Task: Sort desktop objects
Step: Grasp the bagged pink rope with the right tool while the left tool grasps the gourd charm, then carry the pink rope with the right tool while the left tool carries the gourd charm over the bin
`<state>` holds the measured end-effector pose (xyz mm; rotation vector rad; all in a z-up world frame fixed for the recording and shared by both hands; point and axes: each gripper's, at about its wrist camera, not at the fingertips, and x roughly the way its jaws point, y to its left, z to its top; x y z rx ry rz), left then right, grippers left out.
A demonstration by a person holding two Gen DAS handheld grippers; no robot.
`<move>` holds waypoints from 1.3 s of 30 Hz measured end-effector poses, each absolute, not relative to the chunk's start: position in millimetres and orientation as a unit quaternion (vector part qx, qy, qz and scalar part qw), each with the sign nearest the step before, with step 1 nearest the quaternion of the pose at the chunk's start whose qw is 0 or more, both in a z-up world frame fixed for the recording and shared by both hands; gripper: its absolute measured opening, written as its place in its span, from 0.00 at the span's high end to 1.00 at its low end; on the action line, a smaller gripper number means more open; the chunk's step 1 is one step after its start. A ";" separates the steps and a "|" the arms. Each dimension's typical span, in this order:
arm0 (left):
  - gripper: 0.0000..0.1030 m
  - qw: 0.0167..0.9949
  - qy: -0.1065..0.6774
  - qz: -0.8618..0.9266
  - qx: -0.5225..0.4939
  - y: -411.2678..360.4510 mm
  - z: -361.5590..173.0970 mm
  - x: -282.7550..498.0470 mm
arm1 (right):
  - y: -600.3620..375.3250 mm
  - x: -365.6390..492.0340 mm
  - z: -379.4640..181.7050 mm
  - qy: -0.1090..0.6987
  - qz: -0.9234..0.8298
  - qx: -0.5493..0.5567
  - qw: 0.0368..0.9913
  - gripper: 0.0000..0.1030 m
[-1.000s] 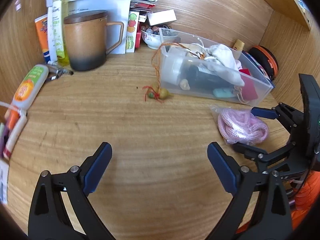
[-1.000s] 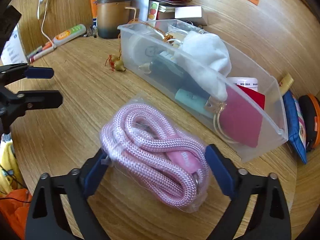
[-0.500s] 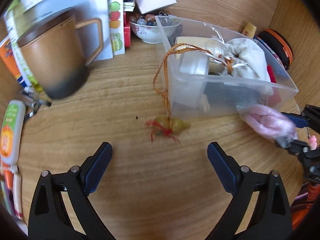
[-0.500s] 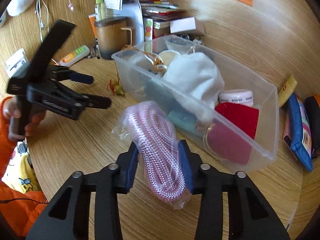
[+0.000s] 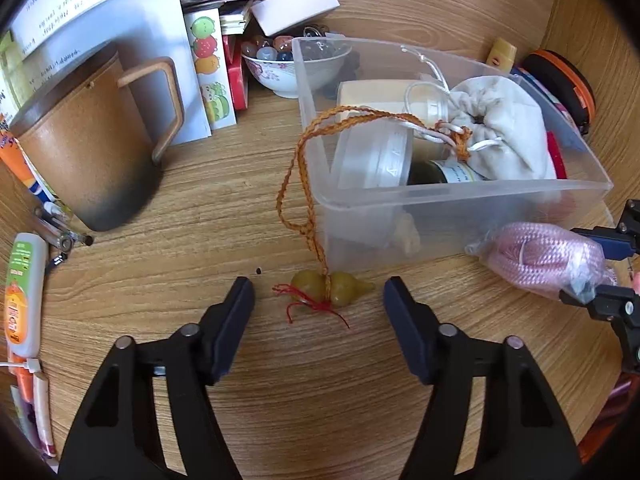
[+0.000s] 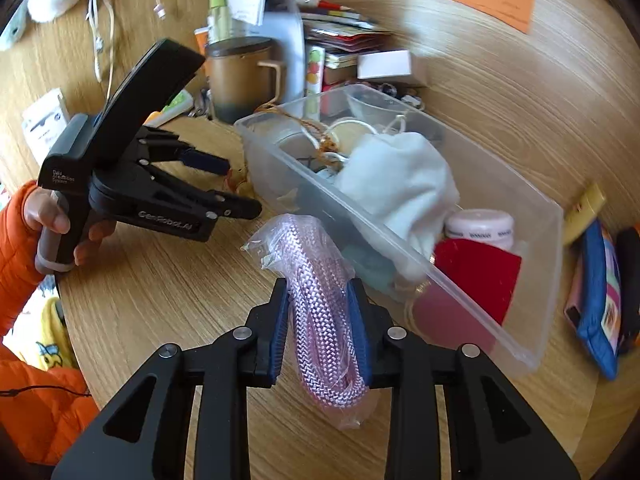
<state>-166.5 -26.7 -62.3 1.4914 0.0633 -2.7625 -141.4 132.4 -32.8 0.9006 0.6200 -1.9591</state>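
Left wrist view. The left gripper (image 5: pixel 318 300) stands at lower centre, its jaws closing with the yellow gourd charm (image 5: pixel 332 287) between them; the pads do not yet touch it. The charm lies on the wooden desk (image 5: pixel 200 248) just in front of the clear plastic bin (image 5: pixel 460 208), and its orange braided cord (image 5: pixel 304 184) runs up over the bin's near-left corner to the white drawstring pouch (image 5: pixel 504 132) inside. A brown mug (image 5: pixel 88 152) fills the left of the frame. At the right edge the bagged pink rope (image 5: pixel 540 260) hangs in the right gripper (image 5: pixel 600 268).

Right wrist view. The right gripper (image 6: pixel 320 332), lower centre, is clamped on the bagged pink rope (image 6: pixel 320 292), whose plastic wrap bulges above and below the pads; the jaws are closing a little further. The rope is held clear of the desk, just beside the bin's (image 6: pixel 500 332) near wall. The left gripper (image 6: pixel 236 188) shows at centre left, held by a hand (image 6: pixel 60 220) in an orange sleeve (image 6: pixel 16 240).

Technique. The charm is probably best pinched across its body, low to the desk, then lifted so the cord follows slackly into the bin without dragging the pouch. The rope should clear the rim before release.
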 end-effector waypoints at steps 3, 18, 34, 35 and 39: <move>0.48 0.013 0.011 -0.882 0.472 -26.1 -62.6 -166.4 | 126.0 -140.3 -34.5 0.264 -0.780 0.357 0.441 0.70; 0.60 0.007 0.014 -0.889 0.458 -24.6 -61.2 -162.1 | 93.0 -118.5 -57.1 0.328 -0.764 0.314 0.458 0.70; 0.60 -0.026 0.028 -0.919 0.392 -10.8 -10.5 -135.7 | 117.3 -120.4 4.7 0.240 -0.791 0.311 0.469 0.81; 0.60 -0.028 0.027 -0.920 0.389 -10.6 -8.9 -135.9 | 120.0 -119.0 8.3 0.237 -0.792 0.309 0.470 0.81; 0.60 -0.031 0.023 -0.926 0.375 -5.5 2.1 -130.5 | 126.9 -119.6 22.2 0.216 -0.797 0.305 0.474 0.81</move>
